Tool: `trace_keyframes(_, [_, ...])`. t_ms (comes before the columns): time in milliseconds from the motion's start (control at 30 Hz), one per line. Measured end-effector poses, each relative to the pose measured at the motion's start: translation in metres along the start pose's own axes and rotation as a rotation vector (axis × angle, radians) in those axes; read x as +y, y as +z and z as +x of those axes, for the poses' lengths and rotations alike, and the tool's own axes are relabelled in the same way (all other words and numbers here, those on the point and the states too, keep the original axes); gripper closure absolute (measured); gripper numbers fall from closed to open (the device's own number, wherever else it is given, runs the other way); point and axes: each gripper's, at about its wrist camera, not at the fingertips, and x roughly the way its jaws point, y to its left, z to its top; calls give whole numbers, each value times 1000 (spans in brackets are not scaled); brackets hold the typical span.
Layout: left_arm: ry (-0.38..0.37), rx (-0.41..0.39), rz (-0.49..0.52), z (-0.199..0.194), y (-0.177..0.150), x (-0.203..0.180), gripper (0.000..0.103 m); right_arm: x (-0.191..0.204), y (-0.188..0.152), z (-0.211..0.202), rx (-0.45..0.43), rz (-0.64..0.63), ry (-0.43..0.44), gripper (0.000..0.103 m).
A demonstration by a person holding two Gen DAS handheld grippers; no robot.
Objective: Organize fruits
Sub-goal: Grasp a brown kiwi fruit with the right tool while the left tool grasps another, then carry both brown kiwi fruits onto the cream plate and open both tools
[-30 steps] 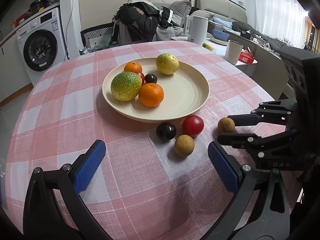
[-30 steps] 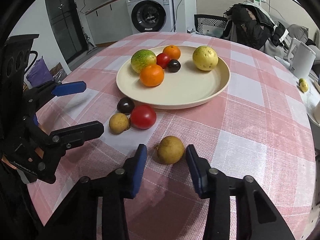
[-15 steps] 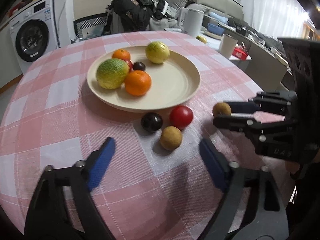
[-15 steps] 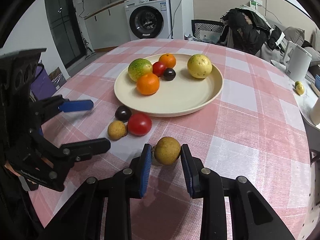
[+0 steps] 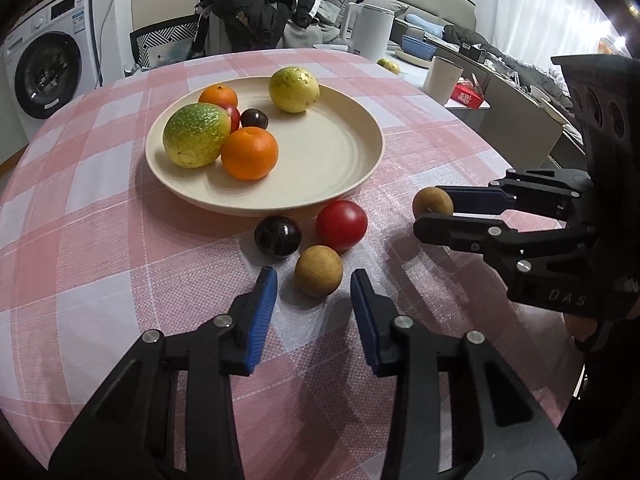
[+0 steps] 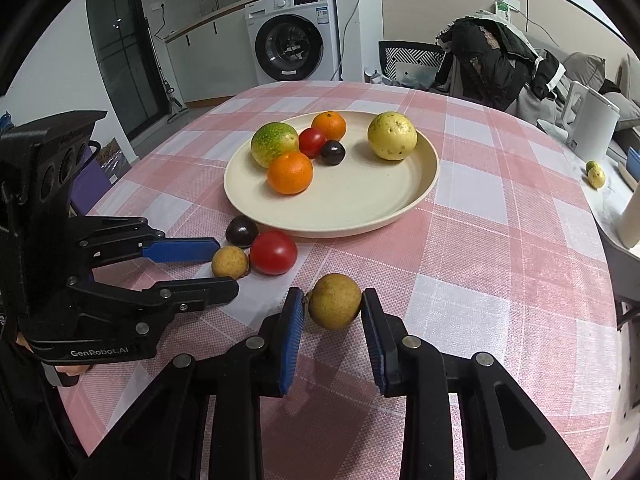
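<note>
So, the right tongs (image 6: 332,316) are clamped on a small tan longan (image 6: 335,301) that sits on the bench (image 6: 500,280), blue pads (image 6: 291,332) tight against both sides of it. The left tongs (image 5: 314,292) have just been closing around a second longan (image 5: 319,271); it's between the pads, but there's a visible gap on each side, so not gripped. Both fruits are basically round, so no real long axis; the held one shows a little stem nub pointing toward the left pad.

Writing: the left tool's body reads "GenRobot.AI" in the right wrist view, and the right tool's body shows "DAS" in the left wrist view, with the rest of that word cut off by the frame edge.

Touching the second longan are a red tomato (image 5: 341,225) and a dark plum (image 5: 277,236), both right by the rim of the cream plate (image 5: 352,160). On the plate: a green-yellow fruit (image 5: 196,135), two oranges (image 5: 249,153), another small tomato mostly hidden behind them, another dark plum and a yellow fruit (image 5: 294,89).

Further back there's a washing machine (image 6: 294,36); its labels are too small to read. A chair piled with dark clothes (image 6: 492,56) hides whatever's behind it.
</note>
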Motion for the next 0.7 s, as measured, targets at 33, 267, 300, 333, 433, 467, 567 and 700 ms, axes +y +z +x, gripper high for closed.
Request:
trace_keyframes(33, [-3,0,3,1,1,0,74,0,0,0,0,0,1,73])
trace_keyframes(267, [-24,-7,3,-1,1,-2,81,0,0,0,0,0,0,73])
trace_keyframes(300, [-26,-9,6,-2,1,-2,81,0,0,0,0,0,0,73])
trace_keyframes(333, [-27,-10,9,-2,1,-3,81,0,0,0,0,0,0,73])
trace_keyframes(433, [-28,-18,15,-6,0,-4,81,0,0,0,-2,1,0,73])
trace_keyframes(467, [-31,-25,17,-8,1,-5,81,0,0,-1,-4,1,0,73])
trace_keyframes(567, [-32,-48,20,-15,2,-6,81,-2,1,-3,-16,4,0,73])
trace_keyframes(700, [-19,-88,17,-27,4,-5,81,-3,3,-12,-61,16,7,73])
